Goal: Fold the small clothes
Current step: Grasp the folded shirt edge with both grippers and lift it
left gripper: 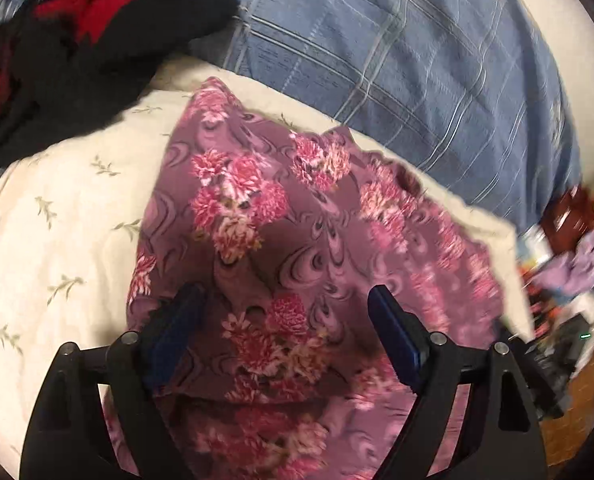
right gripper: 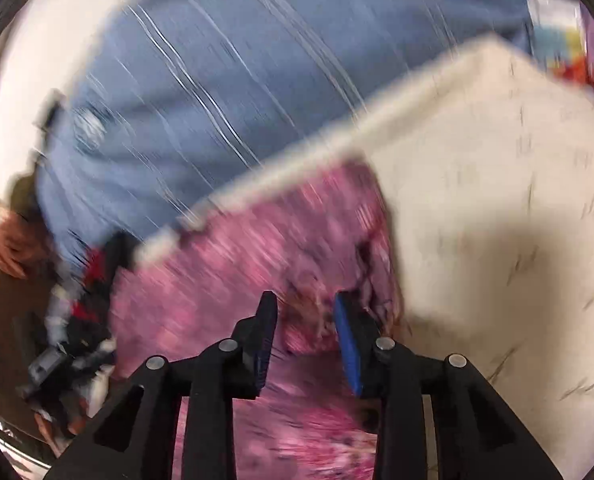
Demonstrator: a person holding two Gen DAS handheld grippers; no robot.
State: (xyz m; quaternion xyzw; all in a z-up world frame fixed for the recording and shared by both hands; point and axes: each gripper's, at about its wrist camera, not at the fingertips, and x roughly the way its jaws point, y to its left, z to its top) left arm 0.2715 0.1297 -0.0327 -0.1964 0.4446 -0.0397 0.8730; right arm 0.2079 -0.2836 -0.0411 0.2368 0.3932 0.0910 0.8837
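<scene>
A purple garment with pink flowers (left gripper: 289, 216) lies on a cream bedsheet with a small leaf print (left gripper: 57, 240). My left gripper (left gripper: 287, 300) is open just above it, jaws wide apart, holding nothing. In the blurred right wrist view the same garment (right gripper: 233, 264) lies along the cream sheet's edge (right gripper: 497, 200). My right gripper (right gripper: 305, 304) is open over the garment's bunched right edge, with cloth between the jaws but not clamped.
A black and red garment (left gripper: 77, 40) lies at the far left of the sheet. A person in a blue checked shirt (left gripper: 397, 60) stands beyond the bed. Clutter lies on the floor at the right (left gripper: 569, 280) and, in the right wrist view, at the left (right gripper: 73, 340).
</scene>
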